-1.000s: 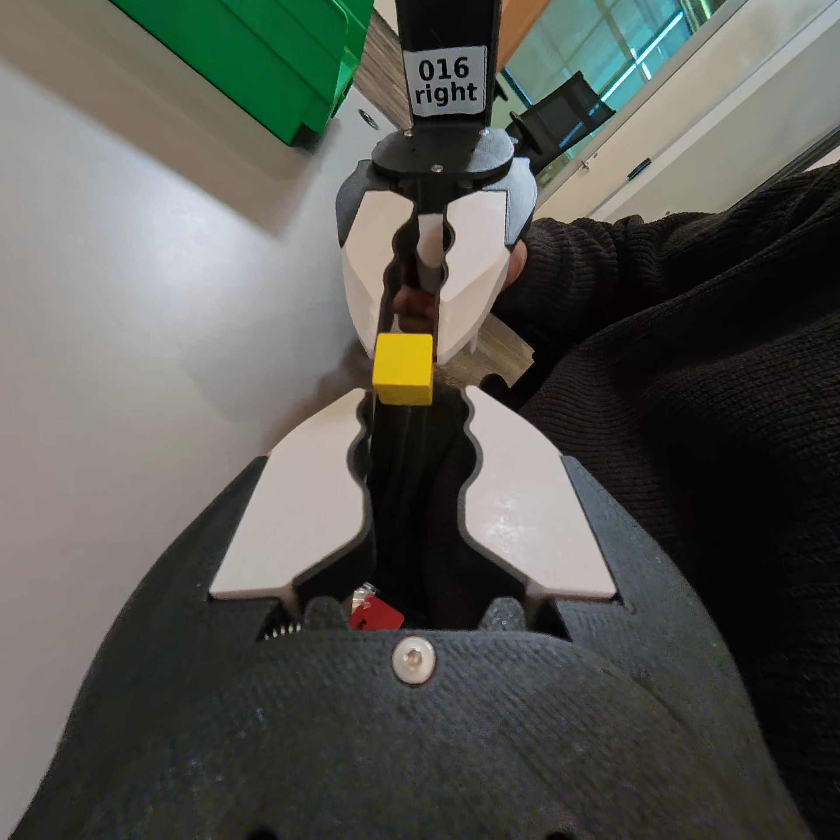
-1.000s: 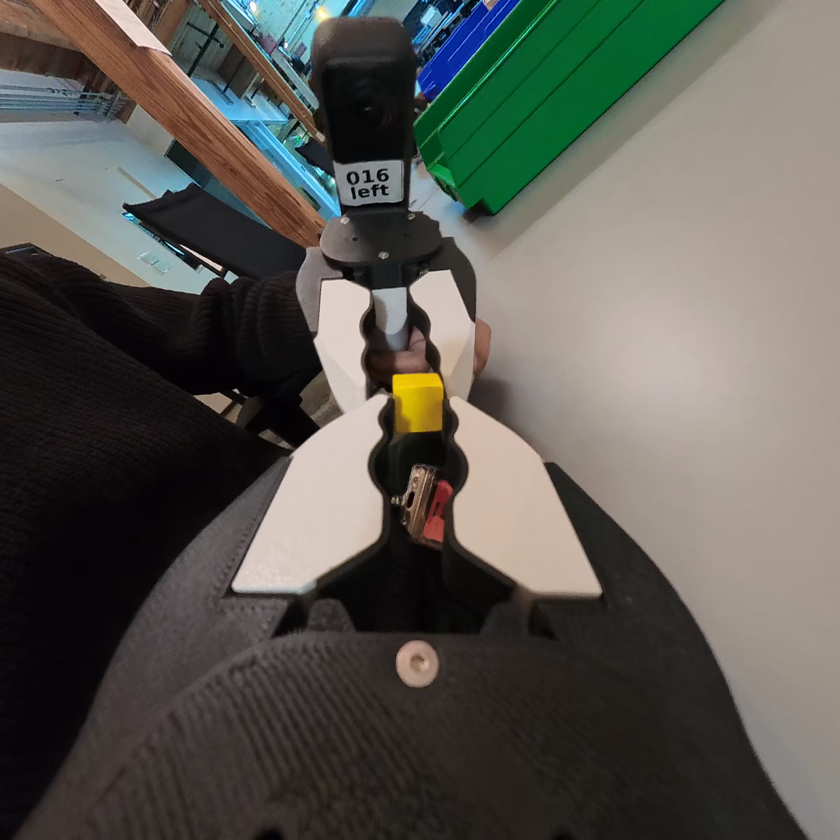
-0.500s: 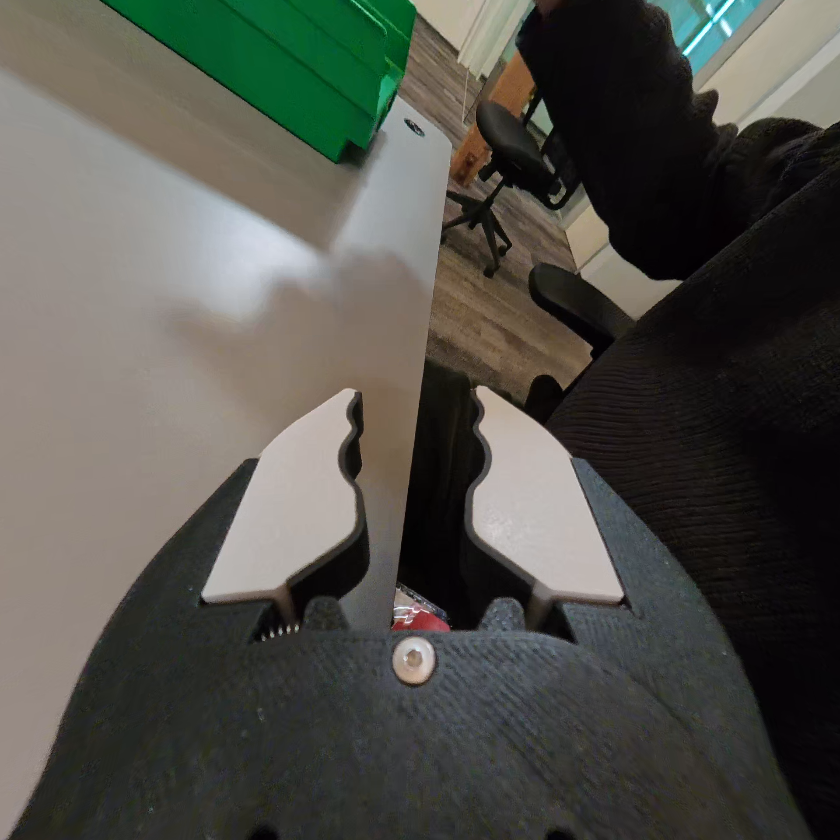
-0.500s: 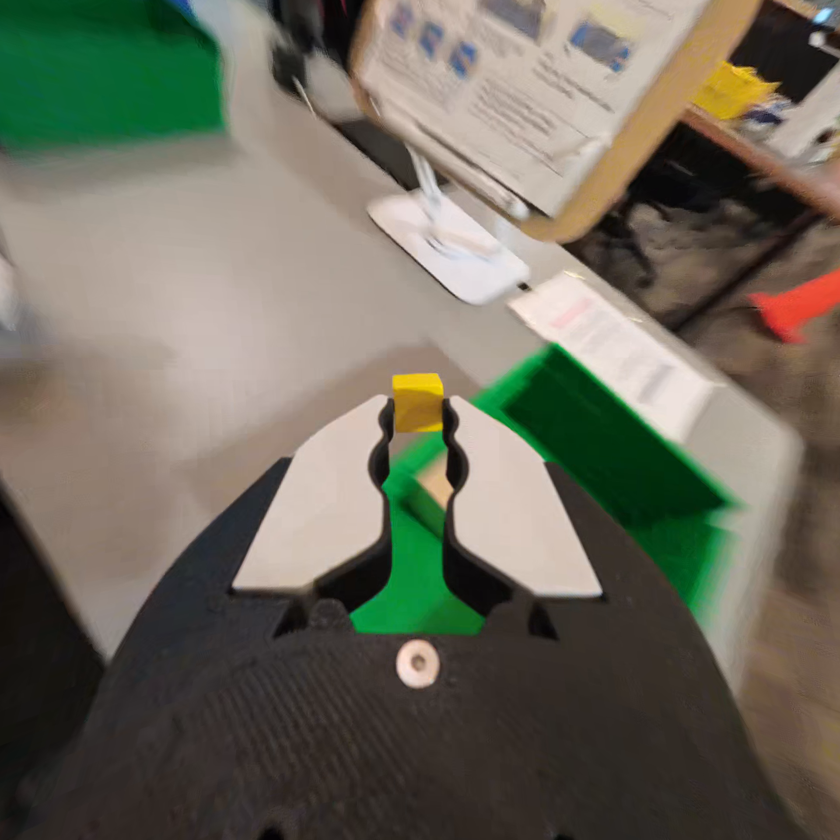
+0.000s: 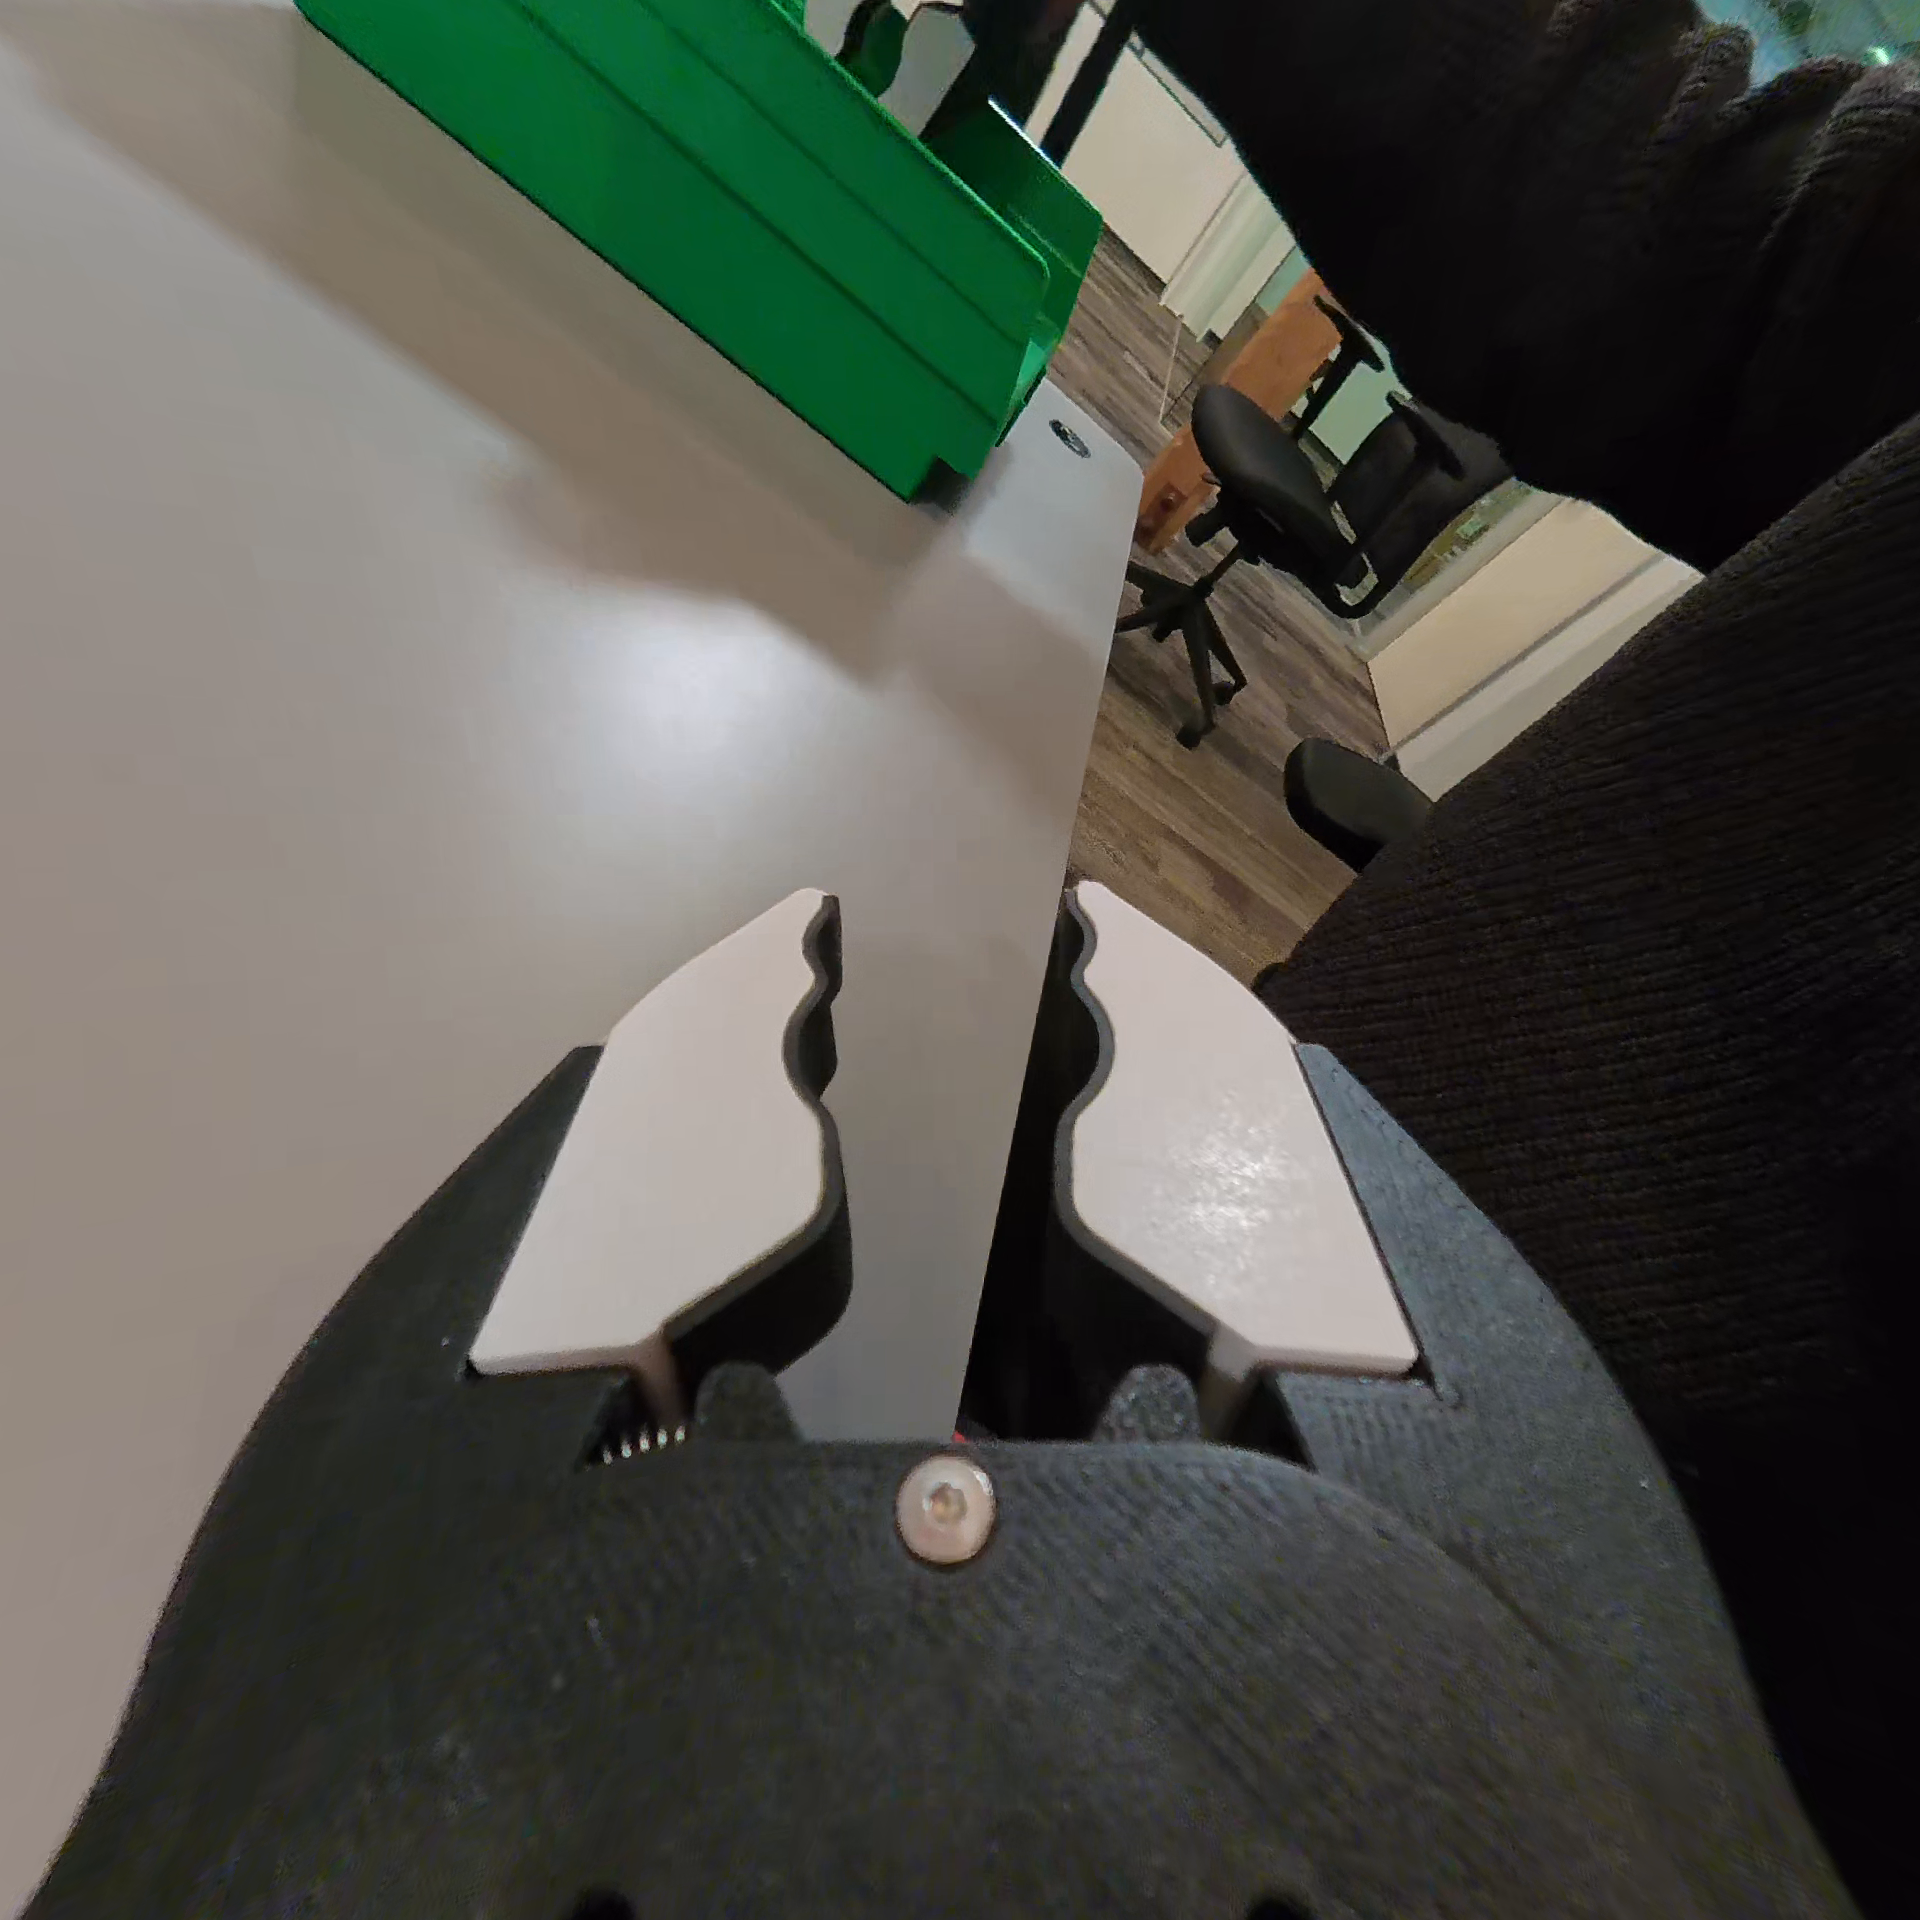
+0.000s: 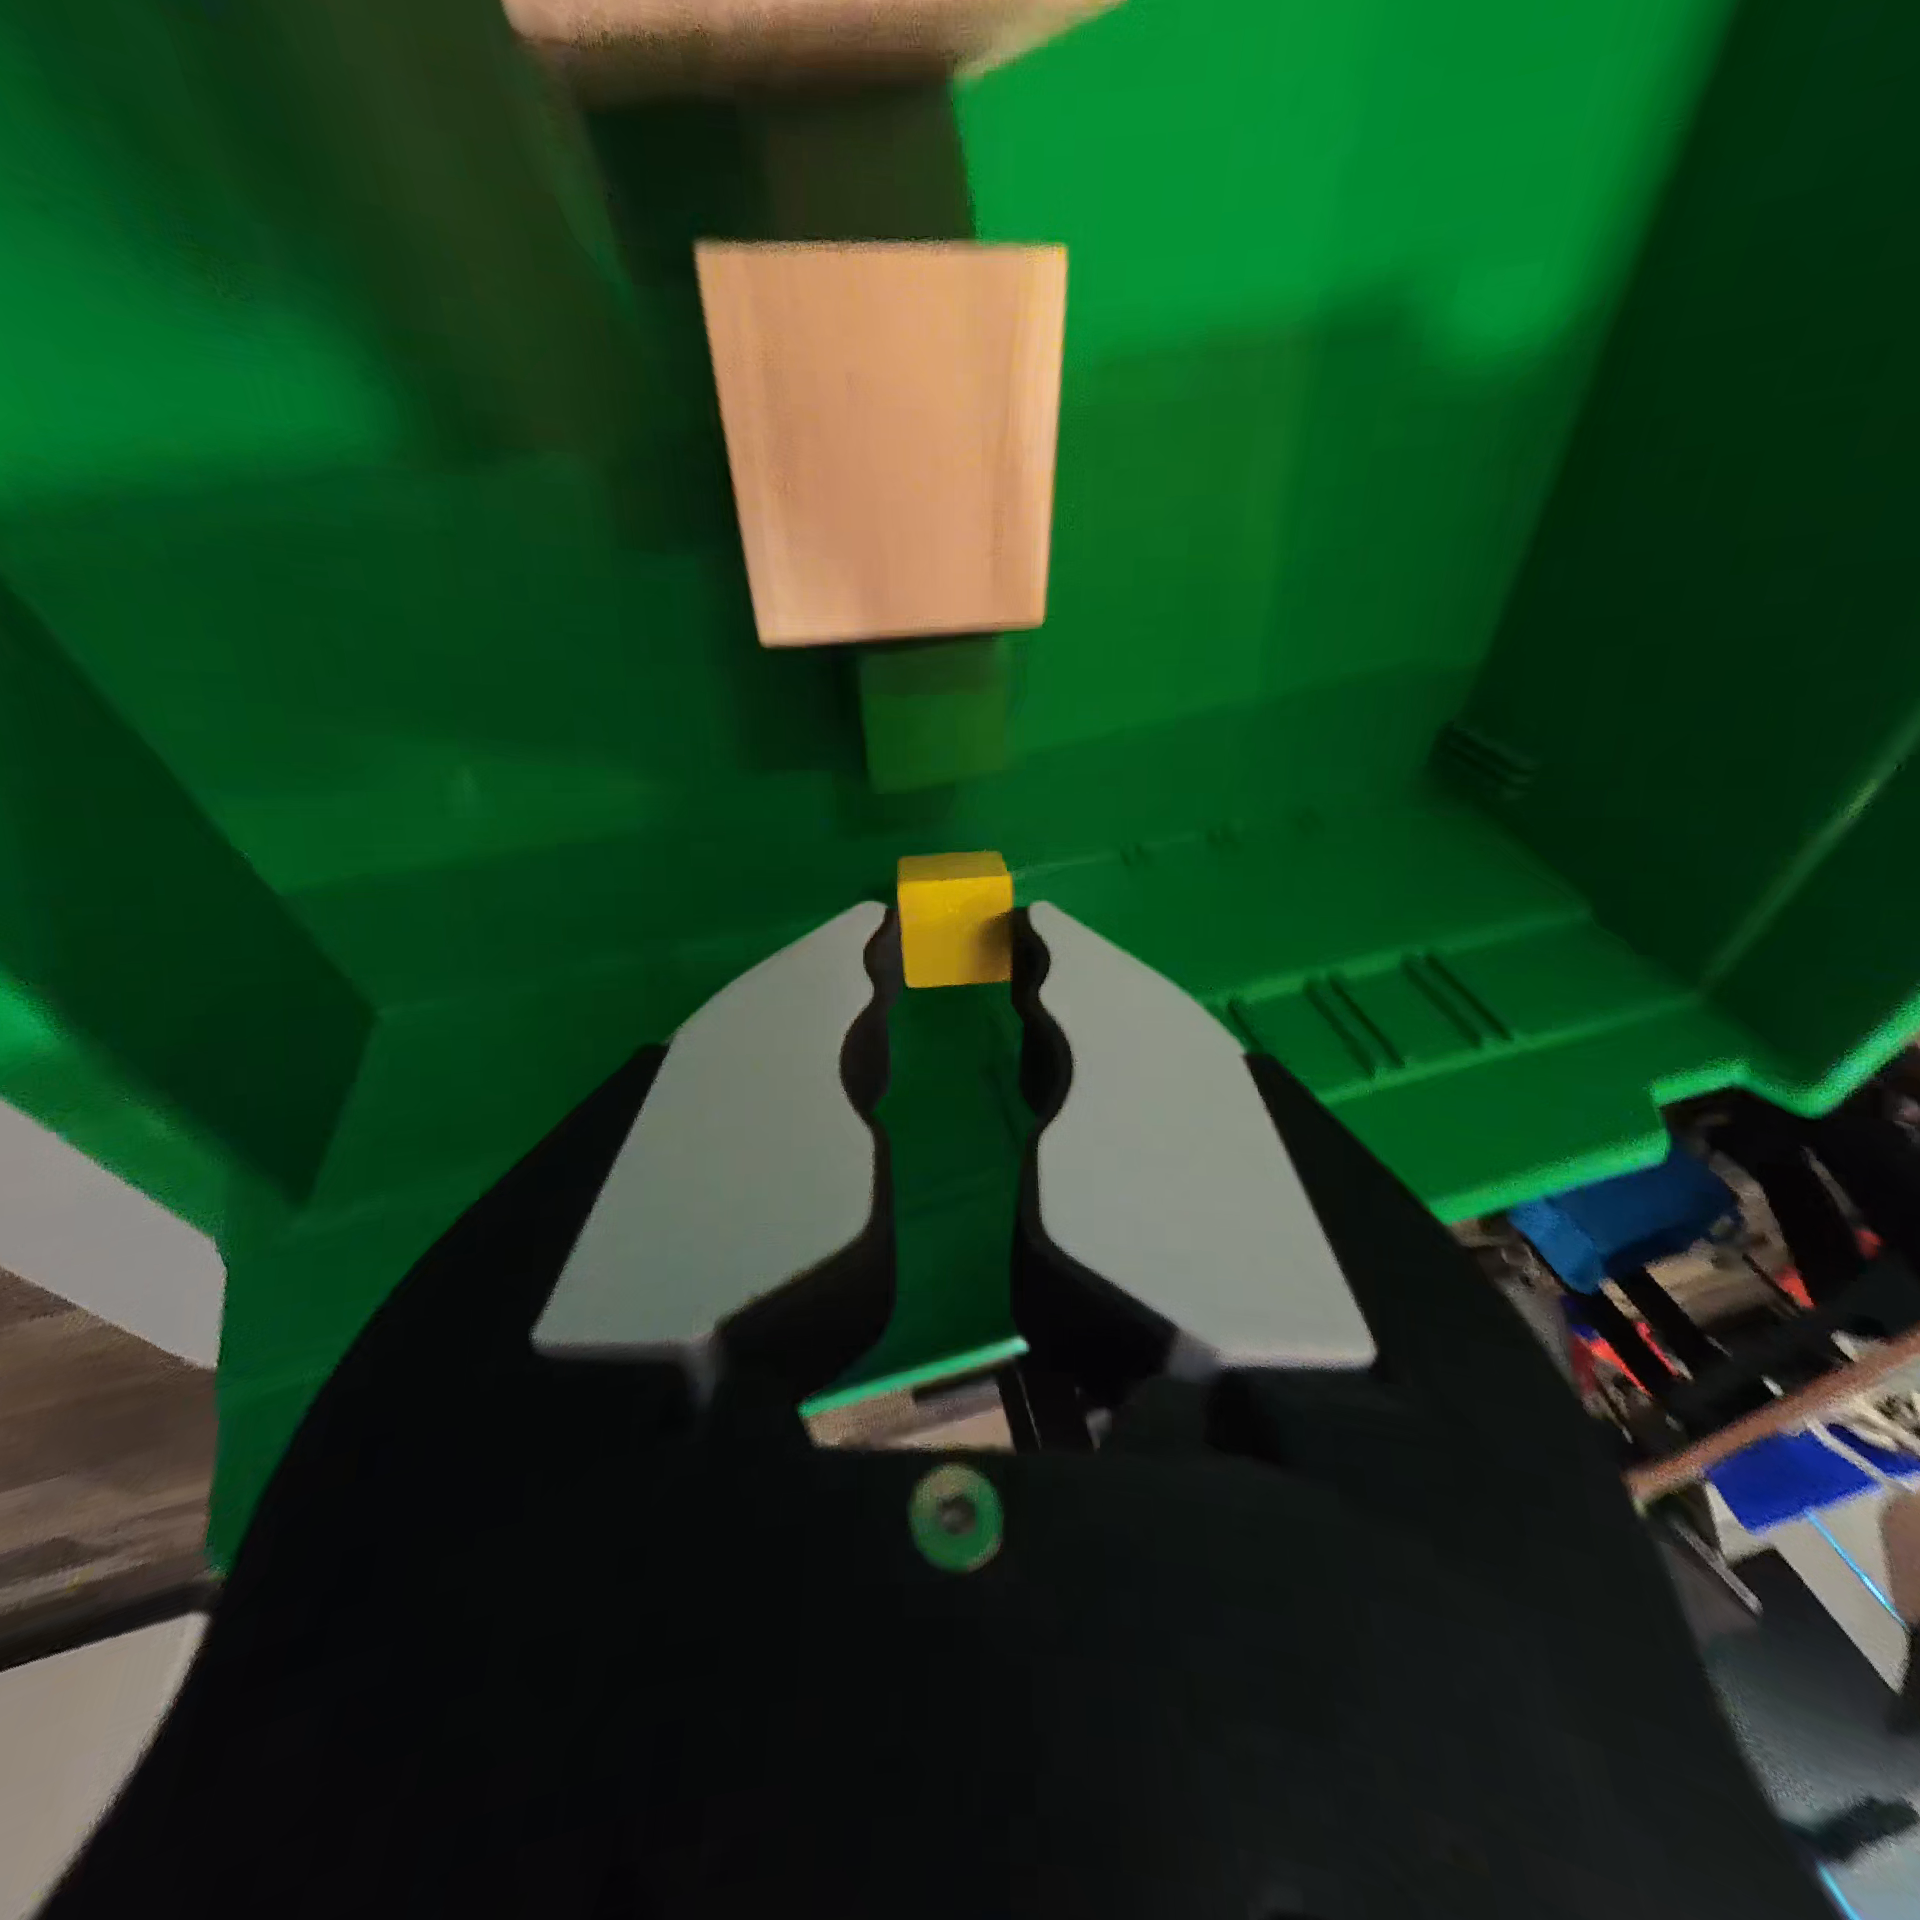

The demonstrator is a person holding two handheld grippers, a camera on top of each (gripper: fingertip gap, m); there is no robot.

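Observation:
My right gripper (image 6: pixel 954 914) is shut on a small yellow cube (image 6: pixel 954 918), held at its fingertips over the inside of a green bin (image 6: pixel 1351 468). A light wooden block (image 6: pixel 888 436) lies in the bin beyond the cube. My left gripper (image 5: pixel 951 930) is open and empty, low over the front edge of the grey table (image 5: pixel 416 727), beside a person's black sleeve (image 5: pixel 1610 1039).
A stack of green bins (image 5: pixel 790 239) stands at the far end of the table in the left wrist view. Office chairs (image 5: pixel 1278 520) stand on the wood floor past the table edge. Blue items (image 6: pixel 1621 1226) show to the right of the bin.
The right gripper drew away from the left with the yellow cube and swung over the green bin. The left gripper stayed open and empty by the table edge.

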